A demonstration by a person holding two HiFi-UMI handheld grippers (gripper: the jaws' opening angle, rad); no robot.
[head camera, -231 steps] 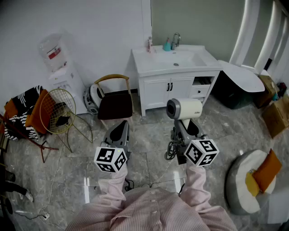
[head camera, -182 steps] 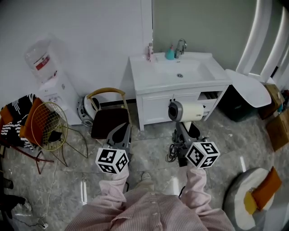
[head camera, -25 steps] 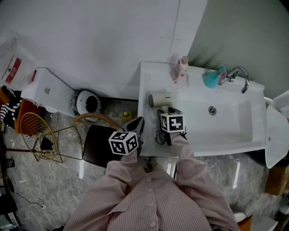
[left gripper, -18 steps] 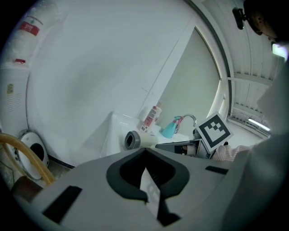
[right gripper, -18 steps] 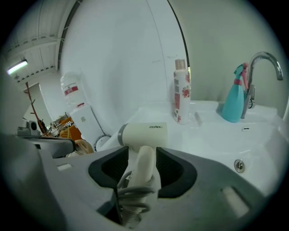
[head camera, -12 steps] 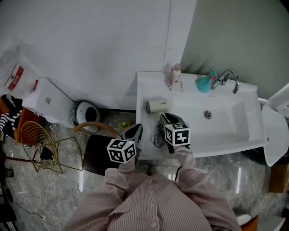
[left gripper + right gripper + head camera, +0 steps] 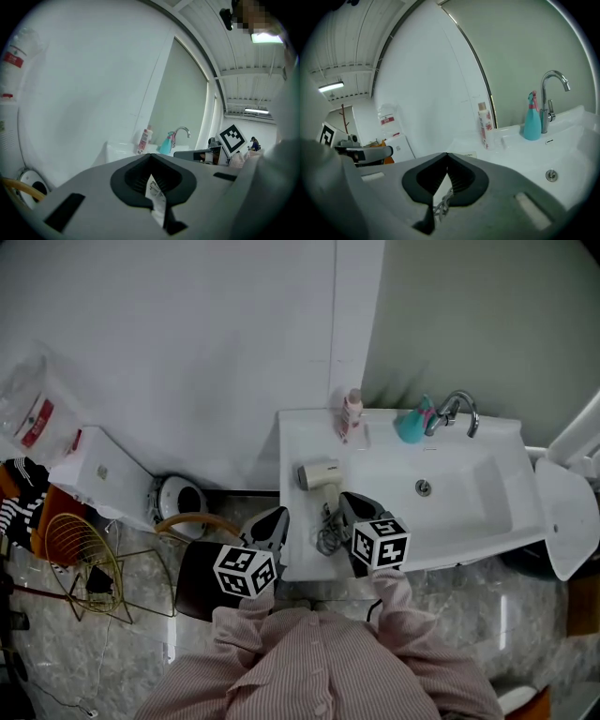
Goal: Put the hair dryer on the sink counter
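One hair dryer [image 7: 321, 472] on sink counter [image 7: 296, 439] beside basin [image 7: 455, 495] | left gripper [image 7: 273, 517] clenched | right gripper [image 7: 350, 502] clenched

The white surface [image 7: 298, 442] bears a cream hair dryer [image 7: 319, 473]; far along it, a teal bottle [image 7: 410, 426] and red-printed white bottle [image 7: 352, 414]. Nearest, pink-striped shirt [image 7: 319, 667].

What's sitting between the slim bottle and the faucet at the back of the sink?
A teal spray bottle stands between the slim bottle and the faucet, right beside the faucet. Both the head view and the right gripper view show it.
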